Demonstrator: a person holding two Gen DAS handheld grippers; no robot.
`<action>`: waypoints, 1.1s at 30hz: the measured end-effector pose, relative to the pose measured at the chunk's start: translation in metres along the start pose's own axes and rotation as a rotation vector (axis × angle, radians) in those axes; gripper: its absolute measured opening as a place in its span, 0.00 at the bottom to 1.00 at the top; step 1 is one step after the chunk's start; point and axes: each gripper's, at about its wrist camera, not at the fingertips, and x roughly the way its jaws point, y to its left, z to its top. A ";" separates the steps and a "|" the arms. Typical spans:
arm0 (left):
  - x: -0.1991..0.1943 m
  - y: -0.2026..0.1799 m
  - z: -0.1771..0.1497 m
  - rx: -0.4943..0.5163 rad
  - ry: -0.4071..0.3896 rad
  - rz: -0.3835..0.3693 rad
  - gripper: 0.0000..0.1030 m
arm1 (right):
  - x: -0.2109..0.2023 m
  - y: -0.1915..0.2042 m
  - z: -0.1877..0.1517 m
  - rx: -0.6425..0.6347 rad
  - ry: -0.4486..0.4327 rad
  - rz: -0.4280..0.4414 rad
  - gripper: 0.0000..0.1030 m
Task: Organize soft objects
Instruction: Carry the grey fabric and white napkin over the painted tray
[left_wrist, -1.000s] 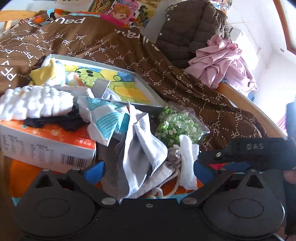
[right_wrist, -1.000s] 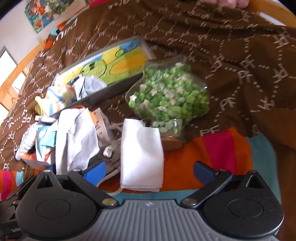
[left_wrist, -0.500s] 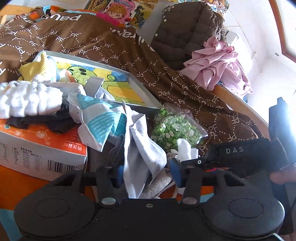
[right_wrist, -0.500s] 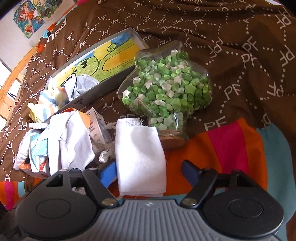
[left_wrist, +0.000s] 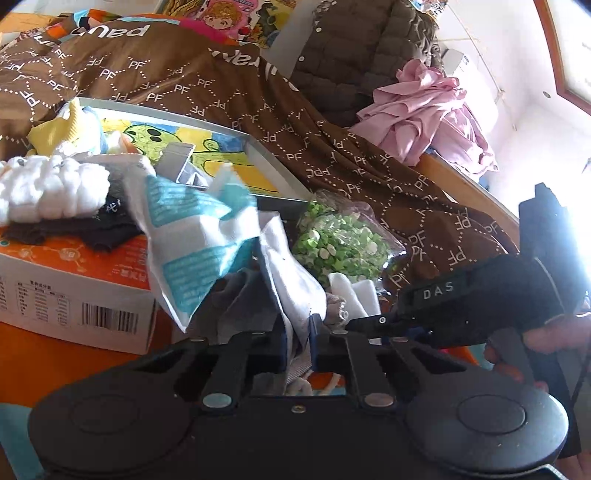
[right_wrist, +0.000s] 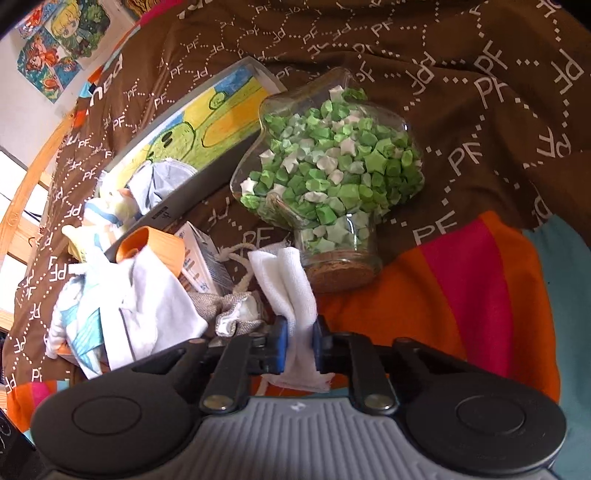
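- Clutter crowds the brown "PF" blanket (right_wrist: 480, 92): a cork-stoppered jar of green paper stars (right_wrist: 332, 166) lies behind, an orange-and-white carton (left_wrist: 74, 295) to the left.
- Left gripper (left_wrist: 297, 341), its jaws just having closed, pinches a white garment (left_wrist: 291, 280).
- Right gripper (right_wrist: 298, 345), likewise just closed, clamps the folded white gauze cloth (right_wrist: 288, 284), which touches the jar's cork.

Daylight enters strongly from the right of the left wrist view, blowing out the white wall (left_wrist: 554, 122) there. Fisheye curvature bends both frames at the edges, with dark corners. The glass jar (right_wrist: 328, 173) is sharp; the framed drawing (right_wrist: 199, 122) shows slight motion blur.
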 end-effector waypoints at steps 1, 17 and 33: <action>-0.001 -0.002 -0.001 0.002 -0.001 -0.001 0.09 | -0.001 0.001 0.000 -0.005 -0.007 0.000 0.12; -0.038 -0.047 0.005 0.067 -0.039 -0.053 0.06 | -0.061 0.017 -0.008 -0.151 -0.291 0.127 0.10; -0.086 -0.046 0.103 0.138 -0.231 -0.007 0.06 | -0.078 0.069 -0.008 -0.311 -0.536 0.222 0.11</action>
